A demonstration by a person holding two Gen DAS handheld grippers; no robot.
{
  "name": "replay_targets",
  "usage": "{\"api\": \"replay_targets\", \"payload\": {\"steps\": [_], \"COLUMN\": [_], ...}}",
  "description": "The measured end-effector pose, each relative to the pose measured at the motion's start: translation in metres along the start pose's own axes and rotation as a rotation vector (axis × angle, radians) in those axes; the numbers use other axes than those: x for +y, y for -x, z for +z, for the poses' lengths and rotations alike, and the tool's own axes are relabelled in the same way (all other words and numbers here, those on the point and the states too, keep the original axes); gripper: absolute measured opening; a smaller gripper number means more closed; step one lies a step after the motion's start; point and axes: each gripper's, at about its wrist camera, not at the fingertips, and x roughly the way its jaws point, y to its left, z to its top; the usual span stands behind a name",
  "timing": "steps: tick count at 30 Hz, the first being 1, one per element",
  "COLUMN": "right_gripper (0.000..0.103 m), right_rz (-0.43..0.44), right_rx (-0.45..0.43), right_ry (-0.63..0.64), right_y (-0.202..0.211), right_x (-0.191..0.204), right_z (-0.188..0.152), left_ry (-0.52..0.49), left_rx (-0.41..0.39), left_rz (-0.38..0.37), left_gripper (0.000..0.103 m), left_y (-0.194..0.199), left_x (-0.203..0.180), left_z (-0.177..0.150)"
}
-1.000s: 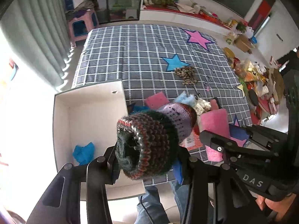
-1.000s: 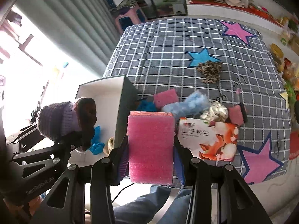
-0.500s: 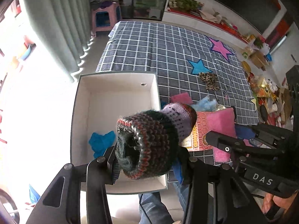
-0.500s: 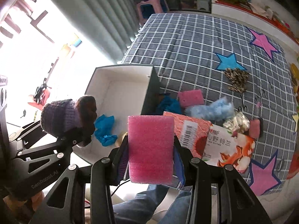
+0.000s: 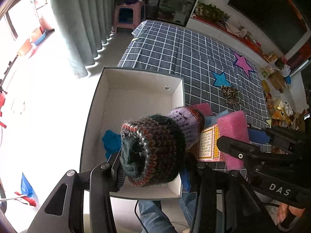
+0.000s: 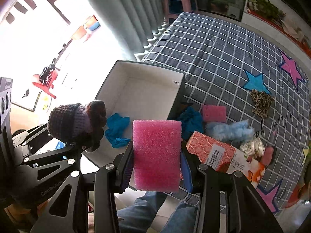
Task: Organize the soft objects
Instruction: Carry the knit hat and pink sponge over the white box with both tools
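Note:
My left gripper (image 5: 153, 163) is shut on a knitted hat (image 5: 155, 145) of dark, red and purple wool and holds it above the white box (image 5: 136, 101); it also shows in the right wrist view (image 6: 75, 120). My right gripper (image 6: 157, 165) is shut on a pink foam sponge (image 6: 156, 155), held above the box's near right corner; the sponge also shows in the left wrist view (image 5: 233, 130). The box (image 6: 143, 91) has a blue cloth (image 6: 117, 128) inside. The hat hides part of the box floor.
On the checked bed cover (image 6: 223, 58) right of the box lie a second pink sponge (image 6: 213, 113), a blue cloth (image 6: 191, 120), light blue fluff (image 6: 229, 131), an orange carton (image 6: 217, 151), a leopard scrunchie (image 6: 260, 102) and a shiny scrunchie (image 6: 252, 147). Curtains (image 5: 77, 29) hang left.
Both grippers have moved left with their loads, bringing the box more fully beneath them. The hat now hangs over the box interior and the sponge near its right corner.

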Motion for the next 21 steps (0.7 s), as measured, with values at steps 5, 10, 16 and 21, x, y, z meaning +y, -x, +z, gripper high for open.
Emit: {"api": "replay_targets", "payload": {"steps": [5,10,16,21], "right_gripper": [0.044,0.044,0.044,0.044], "right_rz": [0.001,-0.002,-0.006,-0.010], "right_rx": [0.015,0.024,0.031,0.031], "right_ry": [0.031,0.052,0.068,0.073], "right_y": [-0.003,-0.005,-0.006,-0.006], "right_x": [0.006,0.010,0.012,0.012], "right_z": [0.003,0.004,0.005,0.006], "left_ry": [0.017,0.034,0.044,0.047], "left_rx": [0.003,0.003,0.006,0.004], "left_rz": [0.007,0.013,0.012,0.010], "left_gripper": [0.048,0.048,0.048,0.048], "left_y": [-0.001,-0.003,-0.006,-0.008], "left_x": [0.003,0.006,0.007,0.007], "left_z": [-0.004,-0.005,-0.006,-0.007]}}
